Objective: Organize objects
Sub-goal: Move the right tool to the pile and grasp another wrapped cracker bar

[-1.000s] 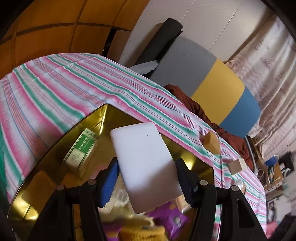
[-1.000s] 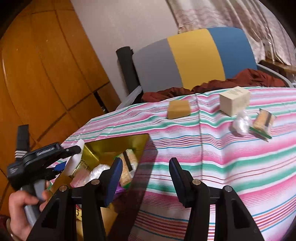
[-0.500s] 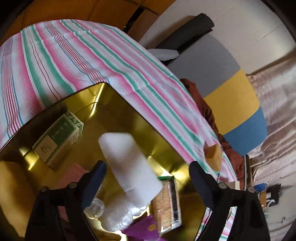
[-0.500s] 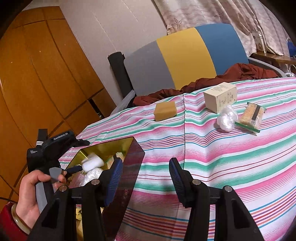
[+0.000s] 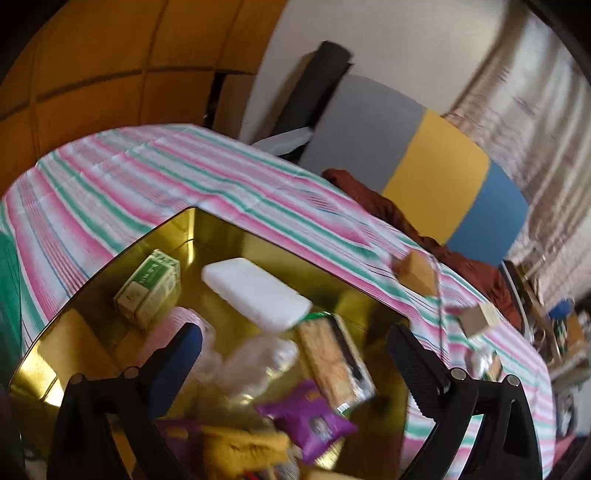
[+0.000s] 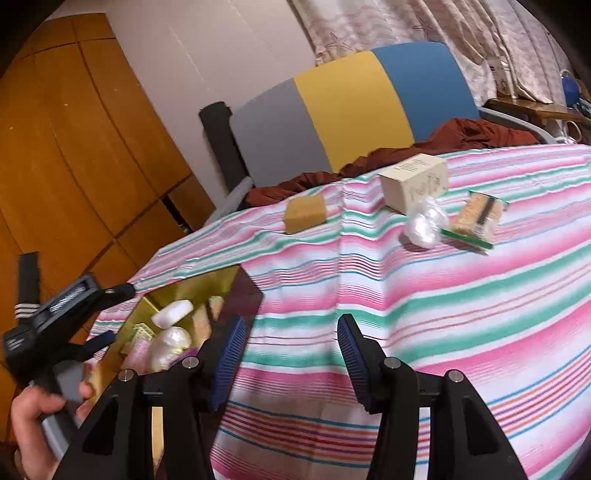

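Note:
A gold tin box [image 5: 258, 236] sits on the striped tablecloth [image 5: 110, 177]. In it lie a white foam block [image 5: 256, 293], a green box [image 5: 149, 288], a cracker pack [image 5: 334, 362], a purple packet [image 5: 306, 417] and a clear wrapped item [image 5: 255, 369]. My left gripper [image 5: 291, 358] is open and empty above the tin. My right gripper [image 6: 288, 350] is open and empty over the cloth beside the tin [image 6: 184, 295]. Further on the cloth lie a brown sponge [image 6: 306, 213], a cream box [image 6: 413, 182], a clear bag [image 6: 424, 221] and a cracker pack [image 6: 478, 218].
A grey, yellow and blue chair back [image 6: 351, 107] with a brown cloth [image 6: 461, 133] stands behind the table. Wooden panels [image 6: 74, 147] are at the left, curtains [image 6: 424, 26] at the back. The hand-held left gripper [image 6: 62, 317] shows in the right wrist view.
My left gripper opened and let go of the white foam block, which now lies in the tin. The left gripper drew back. The right gripper shifted slightly and stays open.

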`<state>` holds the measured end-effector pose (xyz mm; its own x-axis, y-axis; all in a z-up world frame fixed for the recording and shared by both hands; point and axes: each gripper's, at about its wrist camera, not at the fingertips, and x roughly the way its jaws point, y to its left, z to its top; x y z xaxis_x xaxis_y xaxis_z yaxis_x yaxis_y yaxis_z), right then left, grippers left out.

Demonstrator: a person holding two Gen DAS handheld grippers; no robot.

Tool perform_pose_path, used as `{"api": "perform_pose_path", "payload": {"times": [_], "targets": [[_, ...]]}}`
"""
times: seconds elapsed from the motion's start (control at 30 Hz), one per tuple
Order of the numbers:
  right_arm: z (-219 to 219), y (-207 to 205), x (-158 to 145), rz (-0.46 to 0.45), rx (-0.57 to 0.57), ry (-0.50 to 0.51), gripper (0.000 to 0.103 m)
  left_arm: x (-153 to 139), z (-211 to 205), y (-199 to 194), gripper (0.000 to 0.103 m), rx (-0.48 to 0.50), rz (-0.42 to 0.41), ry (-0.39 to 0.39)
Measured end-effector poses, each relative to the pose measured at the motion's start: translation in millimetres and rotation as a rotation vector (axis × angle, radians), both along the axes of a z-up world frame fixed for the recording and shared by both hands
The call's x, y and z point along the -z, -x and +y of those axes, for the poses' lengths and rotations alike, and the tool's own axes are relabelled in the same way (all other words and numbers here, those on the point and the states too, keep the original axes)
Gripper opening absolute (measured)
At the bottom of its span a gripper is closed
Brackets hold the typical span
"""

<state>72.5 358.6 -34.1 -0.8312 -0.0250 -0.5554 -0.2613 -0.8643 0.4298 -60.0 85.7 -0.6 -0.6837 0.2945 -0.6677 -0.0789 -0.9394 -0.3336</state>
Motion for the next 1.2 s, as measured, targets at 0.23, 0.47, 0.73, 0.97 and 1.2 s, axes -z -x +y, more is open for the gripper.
{"api": "perform_pose_path", "payload": {"times": [0.23, 0.47, 0.73, 0.97, 1.2], "targets": [[26, -14, 9, -0.045, 0.073, 0.022, 0.053, -17, 46, -37, 0.103, 0.172, 0.102, 0.084], [51, -27, 19, -0.092, 0.153, 0.042, 0.053, -17, 86, -68, 0.103, 0.305, 0.13, 0.124], [86, -48, 22, -0.108, 0.262, 0.047, 0.053, -7, 129, -97, 0.103, 0.443, 0.122, 0.142], [138, -25, 10, -0.154, 0.324, 0.015, 0.062, 1, 152, -115, 0.103, 0.504, 0.134, 0.202], [186, 39, 7, -0.222, 0.384, 0.033, 0.068, 7, 151, -119, 0.103, 0.505, 0.124, 0.228]]}}
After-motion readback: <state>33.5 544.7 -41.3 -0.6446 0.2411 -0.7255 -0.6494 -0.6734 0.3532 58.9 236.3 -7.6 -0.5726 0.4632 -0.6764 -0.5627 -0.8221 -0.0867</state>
